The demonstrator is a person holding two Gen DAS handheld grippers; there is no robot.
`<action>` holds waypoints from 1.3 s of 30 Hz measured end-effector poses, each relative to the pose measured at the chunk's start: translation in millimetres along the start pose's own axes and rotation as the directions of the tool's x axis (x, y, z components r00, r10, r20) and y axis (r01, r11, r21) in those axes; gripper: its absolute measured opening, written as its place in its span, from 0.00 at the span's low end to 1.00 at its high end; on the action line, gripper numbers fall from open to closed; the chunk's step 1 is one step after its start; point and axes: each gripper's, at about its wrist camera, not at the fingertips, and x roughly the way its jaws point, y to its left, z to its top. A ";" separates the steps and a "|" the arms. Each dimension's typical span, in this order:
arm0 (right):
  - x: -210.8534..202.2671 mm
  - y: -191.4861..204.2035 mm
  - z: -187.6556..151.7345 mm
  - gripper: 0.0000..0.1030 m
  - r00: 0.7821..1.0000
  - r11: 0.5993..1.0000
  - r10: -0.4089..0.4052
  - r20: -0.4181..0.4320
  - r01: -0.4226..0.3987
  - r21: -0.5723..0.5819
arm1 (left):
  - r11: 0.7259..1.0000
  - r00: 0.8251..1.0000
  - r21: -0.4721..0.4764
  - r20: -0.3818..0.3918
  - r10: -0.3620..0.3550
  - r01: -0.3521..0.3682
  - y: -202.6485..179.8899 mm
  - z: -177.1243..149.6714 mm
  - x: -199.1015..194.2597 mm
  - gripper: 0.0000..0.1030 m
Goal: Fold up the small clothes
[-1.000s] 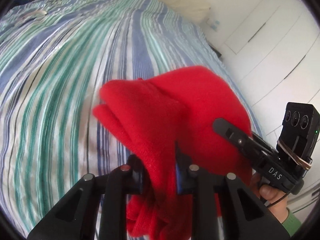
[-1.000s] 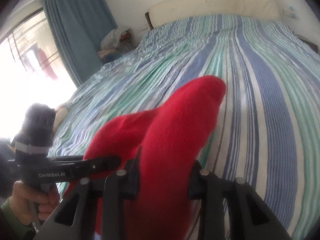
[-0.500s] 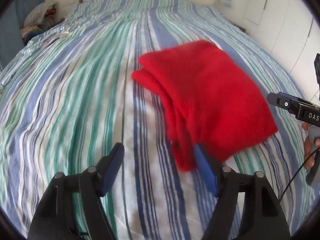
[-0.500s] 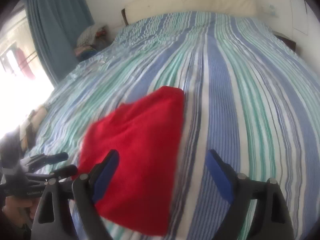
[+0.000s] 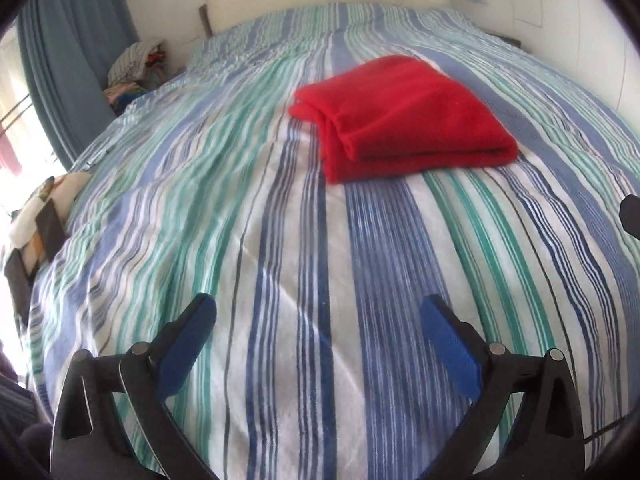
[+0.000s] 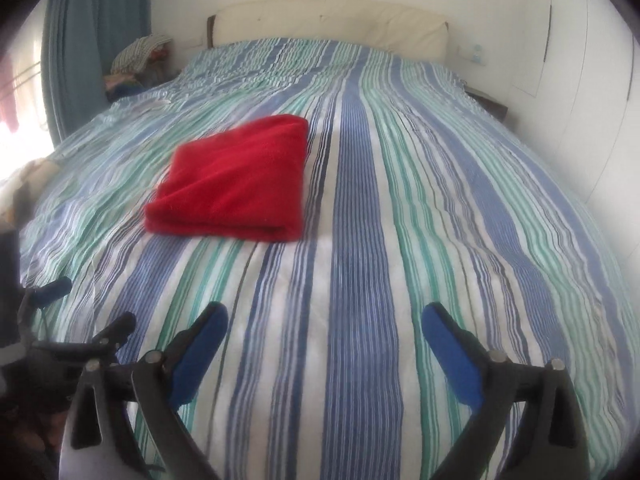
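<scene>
Red garment folded & lying on the bed, both grippers empty.

Bed [image 5: 280, 280] w/ blue-green striped cover fills both views; headboard [image 6: 328, 20] at far end, blue curtain [image 5: 72, 60] + clothes pile [image 5: 136, 60] on the window side. Folded red fleece garment [image 5: 400, 116] lies flat mid-bed, layered edges showing on its near side, nothing touching it. Left gripper [image 5: 316, 320] & right gripper [image 6: 324, 320] hover over bare cover, well short of the garment; fingers of each opening, already wide, nothing btwn them. Judgement: this item's fold looks done, release step in hand. Next move prob calls for fetching another small garment, or one more pass to square the stack.
</scene>
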 end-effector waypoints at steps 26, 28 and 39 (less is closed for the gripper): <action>-93.4 16.0 6.3 0.99 0.997 0.999 0.001 0.073 0.003 -0.052 | 0.994 0.992 -0.066 0.102 -0.077 0.084 28.3 23.5 -90.7 1.00; -92.8 17.7 7.1 0.99 0.997 0.999 -0.003 0.075 0.007 -0.052 | 0.994 0.990 -0.066 0.117 -0.082 0.090 28.4 25.3 -92.2 1.00; -89.4 15.0 7.8 0.99 0.998 0.999 -0.015 0.069 0.017 -0.040 | 0.981 0.984 -0.111 0.105 -0.145 0.156 31.9 26.5 -88.1 1.00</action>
